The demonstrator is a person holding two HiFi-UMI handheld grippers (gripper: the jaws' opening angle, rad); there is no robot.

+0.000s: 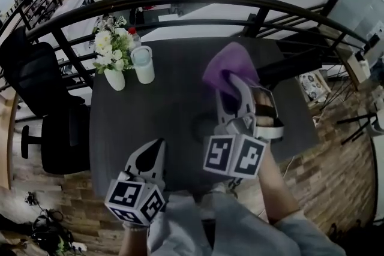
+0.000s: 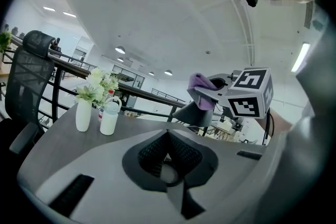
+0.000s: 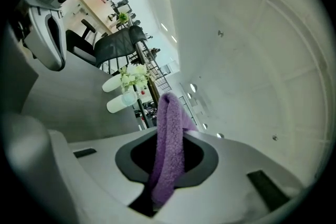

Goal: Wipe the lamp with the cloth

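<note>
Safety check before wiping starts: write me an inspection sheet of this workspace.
Surface: dark table.
Job's things: purple cloth, clamped in the right gripper; lamp not surely identified, possibly the dark cone below the cloth.
Clutter: vase of flowers; white jug beside it.
Grippers: right gripper shut on the cloth, raised over the table; left gripper shut, empty.
Cables: tangle on the floor, left.
Surroundings: black chair; railing.

Dark table [image 1: 174, 99], flower vase [image 1: 114, 78], white cup [image 1: 143, 65]
</note>
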